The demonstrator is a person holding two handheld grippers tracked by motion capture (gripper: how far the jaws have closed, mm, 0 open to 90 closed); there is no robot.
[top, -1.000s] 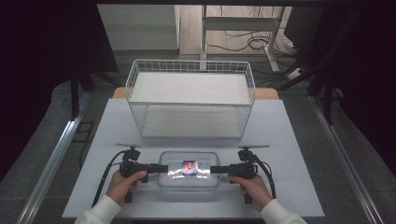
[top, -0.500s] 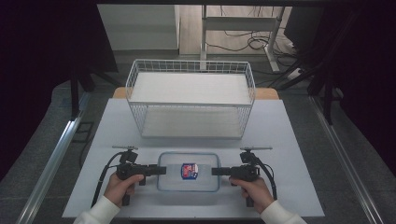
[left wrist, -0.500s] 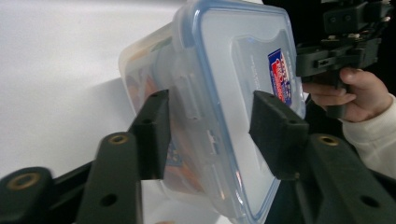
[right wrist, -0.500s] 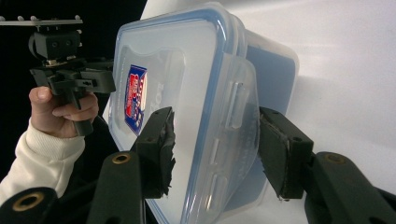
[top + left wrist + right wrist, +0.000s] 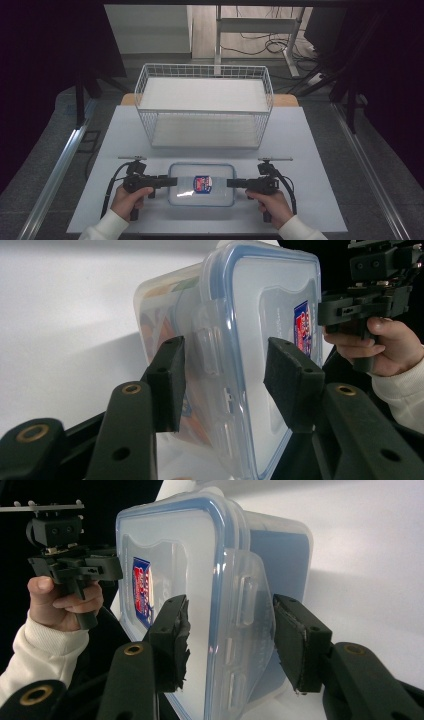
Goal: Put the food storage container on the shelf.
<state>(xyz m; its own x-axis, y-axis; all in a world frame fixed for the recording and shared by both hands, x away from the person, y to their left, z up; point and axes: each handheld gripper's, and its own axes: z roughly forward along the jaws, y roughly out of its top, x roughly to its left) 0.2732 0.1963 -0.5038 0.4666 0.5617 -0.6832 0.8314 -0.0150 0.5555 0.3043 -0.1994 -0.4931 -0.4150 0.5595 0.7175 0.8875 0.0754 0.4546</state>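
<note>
Clear plastic food container (image 5: 202,184) with blue-rimmed lid lies low centre on the white table (image 5: 310,150), in front of the wire basket (image 5: 206,107). Left gripper (image 5: 172,181) and right gripper (image 5: 231,183) straddle its end clips, jaws just closing; pads look near the clips, contact unclear.

There's a red and blue sticker (image 5: 201,183) on the box lid (image 5: 220,175), but the print's too small and blurry to read in any view. No other text anywhere.
</note>
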